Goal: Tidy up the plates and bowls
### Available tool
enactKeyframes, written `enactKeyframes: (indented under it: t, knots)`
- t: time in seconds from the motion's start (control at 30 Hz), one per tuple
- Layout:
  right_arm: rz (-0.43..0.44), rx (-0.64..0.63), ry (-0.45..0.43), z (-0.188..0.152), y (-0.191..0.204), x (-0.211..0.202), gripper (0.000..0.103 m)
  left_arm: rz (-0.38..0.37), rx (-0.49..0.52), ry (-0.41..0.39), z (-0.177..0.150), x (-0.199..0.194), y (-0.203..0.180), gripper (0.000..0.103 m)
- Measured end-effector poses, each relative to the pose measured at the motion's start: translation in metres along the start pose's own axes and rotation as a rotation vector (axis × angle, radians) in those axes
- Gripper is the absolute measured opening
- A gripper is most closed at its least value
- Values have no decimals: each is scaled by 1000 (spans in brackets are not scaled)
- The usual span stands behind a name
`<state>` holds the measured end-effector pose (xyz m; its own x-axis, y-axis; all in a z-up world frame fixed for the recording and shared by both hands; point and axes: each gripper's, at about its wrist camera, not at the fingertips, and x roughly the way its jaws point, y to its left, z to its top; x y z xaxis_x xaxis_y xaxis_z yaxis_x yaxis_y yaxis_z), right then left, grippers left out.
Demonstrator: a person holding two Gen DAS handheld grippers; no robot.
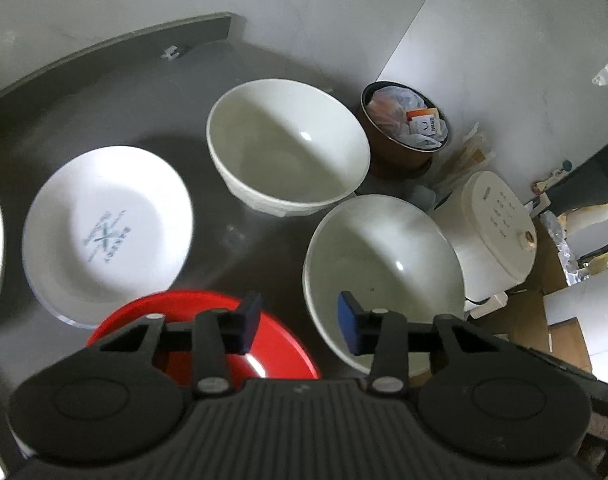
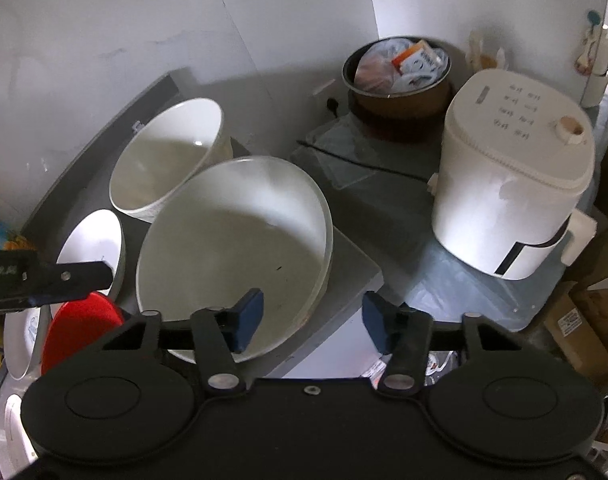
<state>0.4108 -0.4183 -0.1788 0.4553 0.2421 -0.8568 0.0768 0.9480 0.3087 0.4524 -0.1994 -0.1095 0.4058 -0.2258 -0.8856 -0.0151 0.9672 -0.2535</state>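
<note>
Grey countertop (image 1: 151, 120) carries the dishes: the near white bowl (image 2: 231, 248) sits just ahead-left of the spread, empty right gripper (image 2: 312, 322), likely nearer it than the likewise spread left gripper (image 1: 299, 322).

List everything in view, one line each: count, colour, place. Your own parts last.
bowls: 2, white, upright on the grey counter, far one by the wall, near one at the counter's edge.
white plates: at least 2, left of the bowls.
red plate: 1, nearest edge.
bin: 1, brown, full, in the corner.
cooker: 1, white, beside the bin.
left gripper: open, blue fingers, empty.
right gripper: open, empty.
</note>
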Motion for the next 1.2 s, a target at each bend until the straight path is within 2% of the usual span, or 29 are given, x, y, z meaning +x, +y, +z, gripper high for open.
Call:
enactKeyframes:
  t: [0.07,0.3,0.47,0.5,0.63,0.67,0.9,1.2]
  knots:
    - [-7,2,10,3,-1,6,50,-2,3,13,4,11,-3,34]
    - [-9,-5,46,8,-6,23,42,30,-7,61,8,39,-8,29]
    - [-7,7,60,9,-8,32,39,53,-41,100,6,59,-8,14]
    - [-2,8,64,10,-7,34,38,55,-40,98,7,61,-8,14]
    - [34,31,76,11,-6,40,18,42,-52,134,9,70,-9,6]
    - [21,28,73,11,-3,40,18,44,-51,137,10,71,-10,6]
    - [40,36,33,14,-5,25,18,30,-53,125,12,61,-14,6]
    - [87,23,-60,19,11,-16,18,20,-56,46,12,11,-16,6]
